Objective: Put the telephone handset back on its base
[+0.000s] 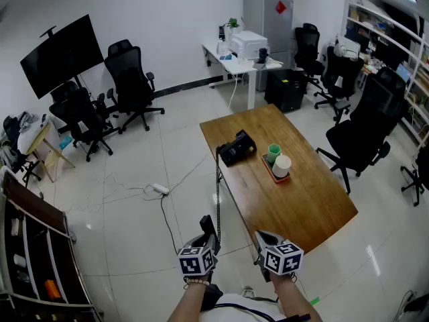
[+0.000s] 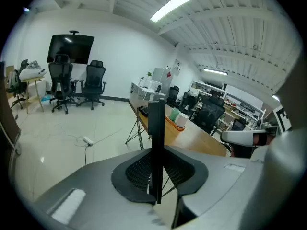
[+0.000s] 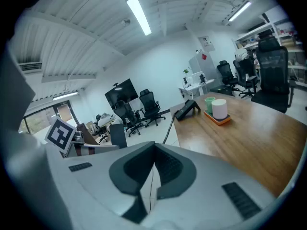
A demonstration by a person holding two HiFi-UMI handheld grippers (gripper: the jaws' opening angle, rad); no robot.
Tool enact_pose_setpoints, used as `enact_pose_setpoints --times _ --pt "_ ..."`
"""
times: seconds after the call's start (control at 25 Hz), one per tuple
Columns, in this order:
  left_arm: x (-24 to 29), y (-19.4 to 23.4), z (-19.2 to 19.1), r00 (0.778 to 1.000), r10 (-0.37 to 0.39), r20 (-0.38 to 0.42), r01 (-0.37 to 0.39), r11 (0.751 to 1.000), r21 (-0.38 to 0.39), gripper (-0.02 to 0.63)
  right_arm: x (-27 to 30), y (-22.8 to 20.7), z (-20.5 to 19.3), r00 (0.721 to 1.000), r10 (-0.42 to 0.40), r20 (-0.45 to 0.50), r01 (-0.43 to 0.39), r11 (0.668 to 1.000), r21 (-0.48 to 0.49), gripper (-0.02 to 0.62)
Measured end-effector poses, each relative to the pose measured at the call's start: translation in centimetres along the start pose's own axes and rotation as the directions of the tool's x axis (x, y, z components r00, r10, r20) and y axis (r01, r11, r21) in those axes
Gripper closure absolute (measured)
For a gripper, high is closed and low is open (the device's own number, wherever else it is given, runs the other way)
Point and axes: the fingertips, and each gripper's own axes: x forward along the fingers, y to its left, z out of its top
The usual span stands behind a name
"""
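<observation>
The black telephone base sits at the far left end of the wooden table; it also shows in the right gripper view as the base. Its coiled cord hangs off the table's left edge toward me. The black handset stands upright, edge-on, between the pads of my left gripper, which is shut on it. In the head view the left gripper hangs below the table's near corner, over the floor. My right gripper is beside it, shut and empty, with its jaws touching.
An orange tray with a green cup and a white cup lies just right of the base. A black office chair stands at the table's right side. A power strip and cables lie on the floor to the left.
</observation>
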Motion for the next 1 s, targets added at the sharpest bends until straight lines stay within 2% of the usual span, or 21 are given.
enact_pose_setpoints --times 0.56,1.0 --pt "0.7 6.9 5.5 0.996 -0.085 -0.032 0.086 0.995 0.048 0.537 6.7 5.4 3.5 0.998 -0.062 0.021 0.061 0.998 0.018 0.584" --pt "0.2 10.6 7.4 0.988 -0.145 -0.048 0.149 0.986 0.079 0.537 9.9 8.7 3.5 0.994 -0.100 0.034 0.099 0.994 0.035 0.584"
